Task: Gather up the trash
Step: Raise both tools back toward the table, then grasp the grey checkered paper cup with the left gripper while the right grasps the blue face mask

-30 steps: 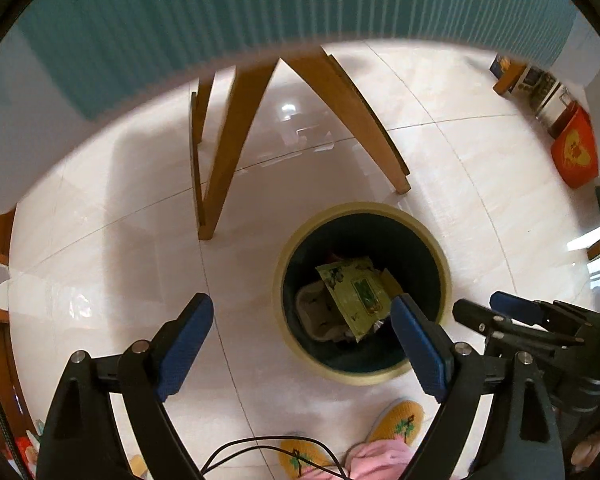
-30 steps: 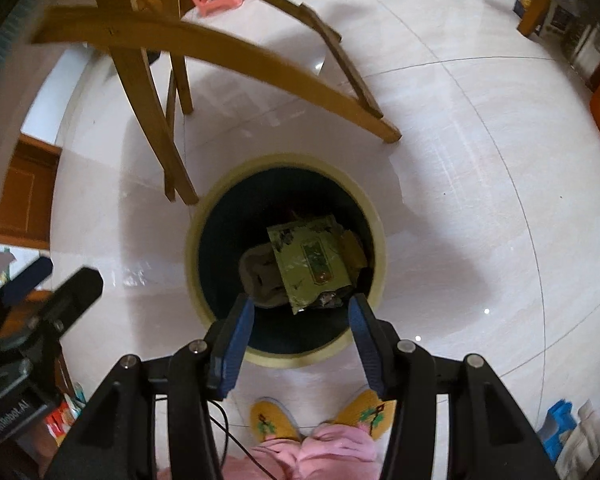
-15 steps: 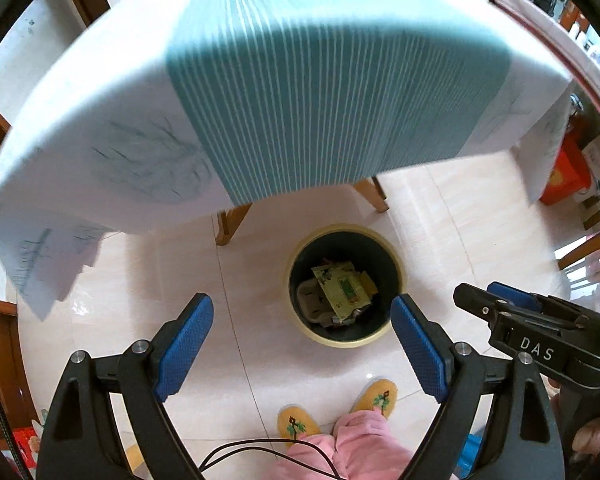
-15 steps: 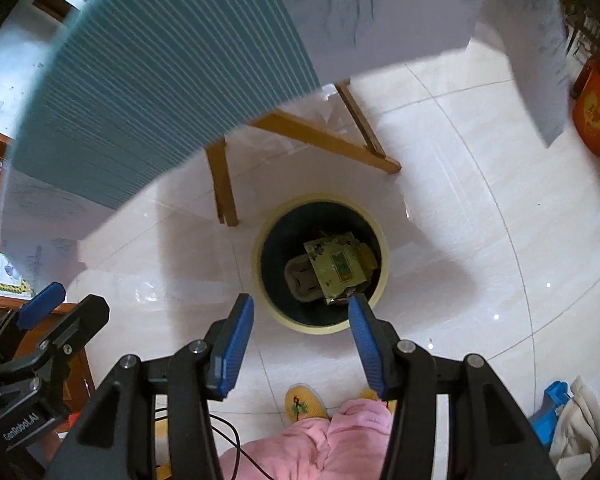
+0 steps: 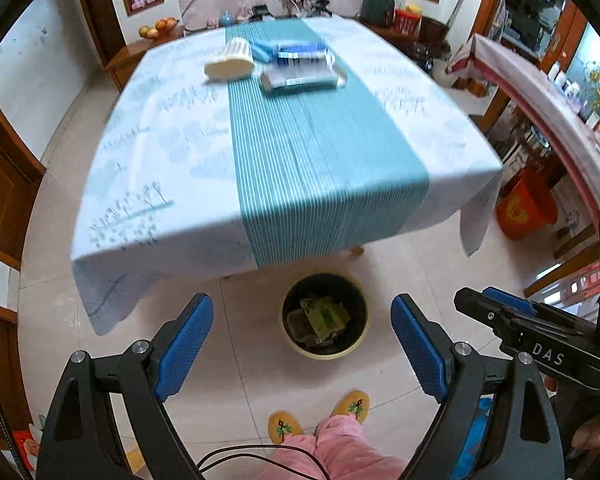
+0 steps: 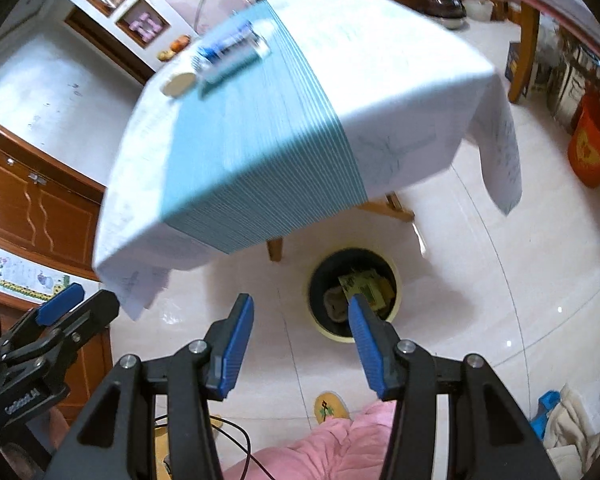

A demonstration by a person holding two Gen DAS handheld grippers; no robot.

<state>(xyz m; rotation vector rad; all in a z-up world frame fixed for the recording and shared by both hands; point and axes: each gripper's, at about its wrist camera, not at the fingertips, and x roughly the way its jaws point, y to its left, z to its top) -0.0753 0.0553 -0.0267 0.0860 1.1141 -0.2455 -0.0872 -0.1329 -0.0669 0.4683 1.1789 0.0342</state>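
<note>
A dark trash bin with a yellow rim stands on the floor by the table; it also shows in the right wrist view. It holds a green-yellow wrapper and other scraps. On the table lie a blue and silver package and a cream cup on its side; both also show blurred in the right wrist view, package and cup. My left gripper is open and empty, high above the floor. My right gripper is open and empty.
The table has a white cloth with a teal striped runner. An orange bag sits on the floor at right. Wooden cabinets stand at left. The person's yellow slippers are just before the bin.
Both grippers have risen from just above the bin to above table height. The tabletop with its package and cup has come into view. Both grippers stay open.
</note>
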